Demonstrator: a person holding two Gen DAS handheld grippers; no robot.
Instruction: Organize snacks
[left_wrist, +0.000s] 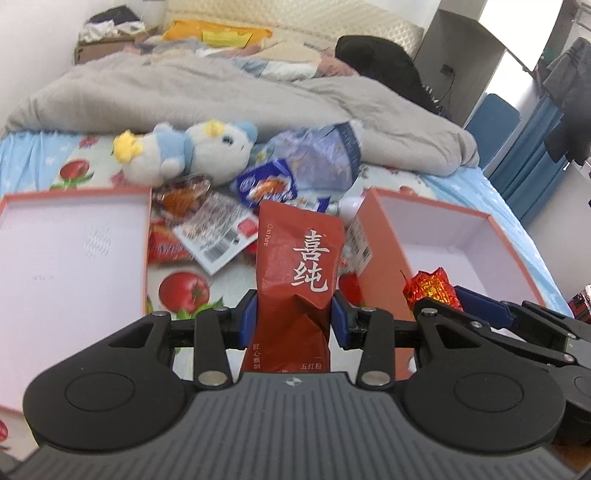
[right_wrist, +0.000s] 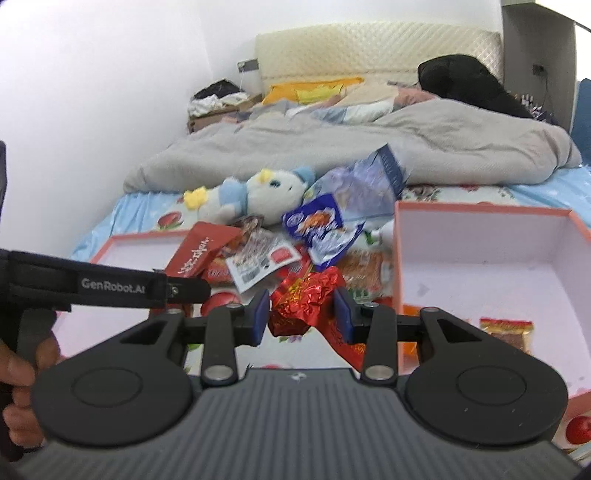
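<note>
Left wrist view: left gripper (left_wrist: 294, 319) clamped on red pouch (left_wrist: 300, 280), lid (left_wrist: 66, 236) at 9 o'clock, box (left_wrist: 476, 236) at 3. Right gripper (right_wrist: 302, 314) clamped on foil candy (right_wrist: 306, 299), box at 2. One packet (right_wrist: 506, 330) boxed; snack pile (right_wrist: 295, 240) at 12 left.

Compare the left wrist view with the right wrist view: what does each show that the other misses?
Left wrist only: the left gripper shut on the dark red pouch, seen front on.

Right wrist only: a small packet inside the right-hand box, and the right gripper shut on the red foil candy, seen close up.

Both: the plush toy, the blue snack packet and the grey blanket.
</note>
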